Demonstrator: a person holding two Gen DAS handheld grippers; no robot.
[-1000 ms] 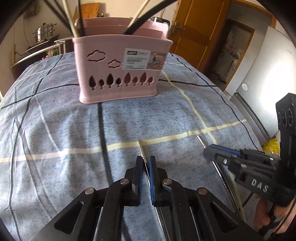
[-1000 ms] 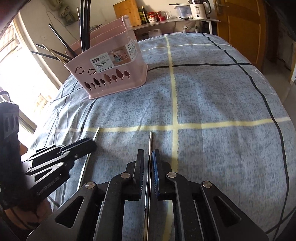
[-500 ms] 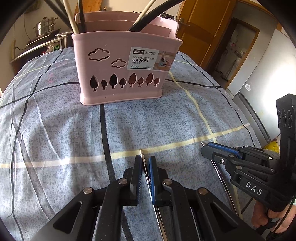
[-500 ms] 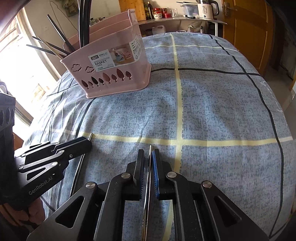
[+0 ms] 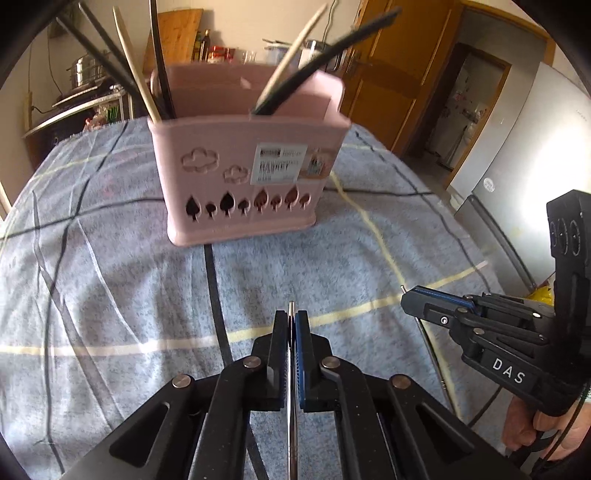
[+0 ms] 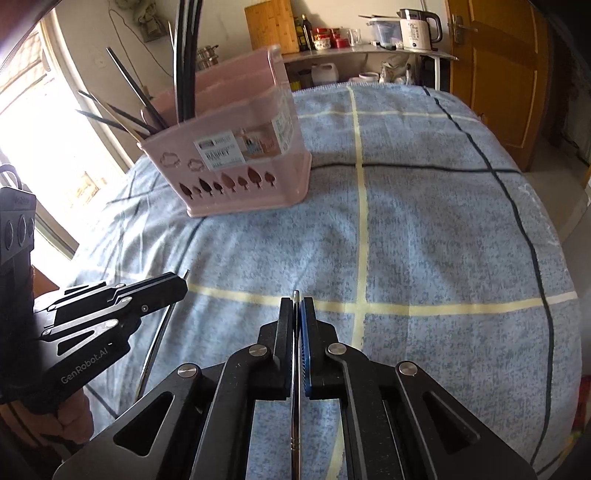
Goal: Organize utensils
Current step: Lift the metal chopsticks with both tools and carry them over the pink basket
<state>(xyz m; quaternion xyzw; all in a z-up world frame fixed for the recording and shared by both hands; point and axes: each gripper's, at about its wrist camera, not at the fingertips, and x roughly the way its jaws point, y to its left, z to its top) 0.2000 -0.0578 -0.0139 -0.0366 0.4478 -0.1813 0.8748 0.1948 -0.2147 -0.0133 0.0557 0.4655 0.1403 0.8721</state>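
The left gripper (image 5: 291,321) is clamped on a thin metal chopstick (image 5: 292,435), whose tip shows just past the fingertips at lower centre of the left wrist view. The right gripper (image 6: 296,308) is likewise clamped on a second metal chopstick (image 6: 295,413), its tip just clear of the fingertips at lower centre of the right wrist view. In the left view the right gripper (image 5: 410,295) appears at the right edge with its jaws pressed together, and a hand (image 5: 535,432) grips its handle at lower right. In the right view the left gripper (image 6: 177,286) sits at the left edge, its chopstick (image 6: 155,343) trailing down below it. The pink basket (image 5: 243,177) stands upright on the blue checked cloth (image 5: 110,295), above centre in the left view and upper left in the right view (image 6: 240,162). Several dark and pale chopsticks (image 5: 133,62) lean out of its compartments; which compartment each occupies cannot be told. Bare cloth lies between both grippers and the basket. Beyond the table, upper right in the right view, are a wooden door (image 6: 495,74), a kettle (image 6: 417,29) on a shelf and a cutting board (image 6: 271,26). A steel pot (image 5: 86,72) stands at upper left in the left view.
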